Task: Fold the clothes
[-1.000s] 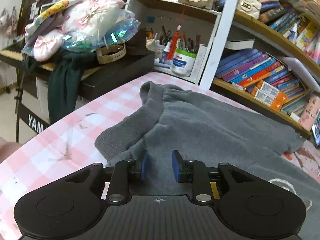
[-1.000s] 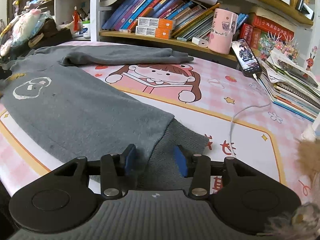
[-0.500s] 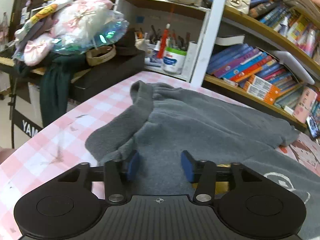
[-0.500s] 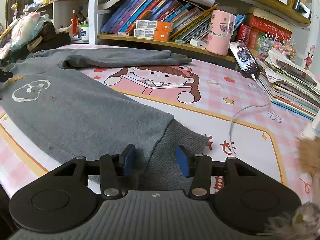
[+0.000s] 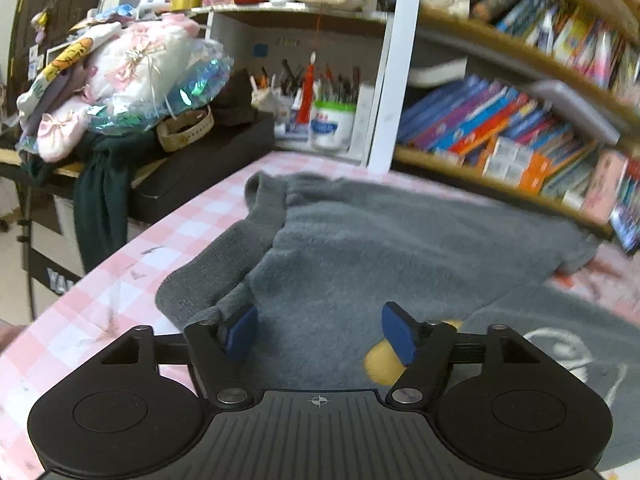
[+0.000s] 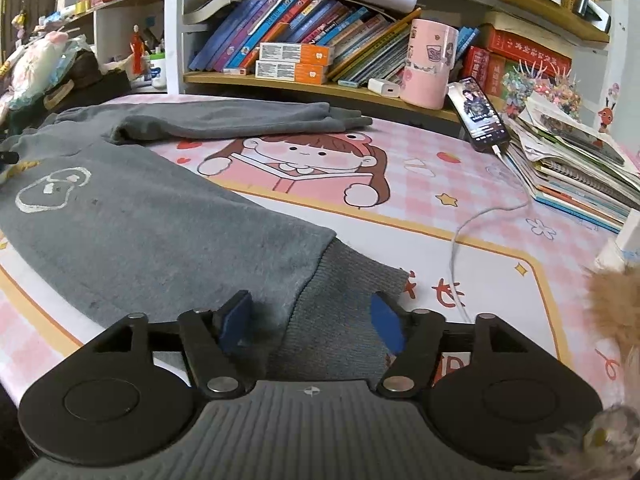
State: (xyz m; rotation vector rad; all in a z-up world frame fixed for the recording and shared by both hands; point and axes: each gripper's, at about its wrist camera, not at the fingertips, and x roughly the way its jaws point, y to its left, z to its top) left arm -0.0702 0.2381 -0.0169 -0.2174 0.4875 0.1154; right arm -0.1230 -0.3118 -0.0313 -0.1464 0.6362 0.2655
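A grey sweatshirt (image 5: 400, 240) lies spread on the pink checked table (image 5: 120, 280). Its ribbed hem (image 5: 224, 264) is bunched at the left. My left gripper (image 5: 320, 332) hovers over the cloth beside that hem, its jaws opening, blue pads apart and clear of the fabric. In the right wrist view the sweatshirt (image 6: 152, 216) shows a white outline print (image 6: 52, 190) and a sleeve ending in a ribbed cuff (image 6: 344, 292). My right gripper (image 6: 312, 324) straddles that cuff, jaws opening, with the cuff lying between the pads, not pinched.
A phone (image 6: 478, 114) leans at the back right, its white cable (image 6: 472, 232) trailing across the cartoon mat. A stack of books and papers (image 6: 576, 168) and a pink mug (image 6: 430, 64) crowd the right. Bookshelves run along the back. A cluttered side stand (image 5: 120, 92) stands left.
Both grippers have spread their pads wider apart, letting go of the cloth they were pinching. The left view has shifted slightly; a yellow patch now shows by its right pad.
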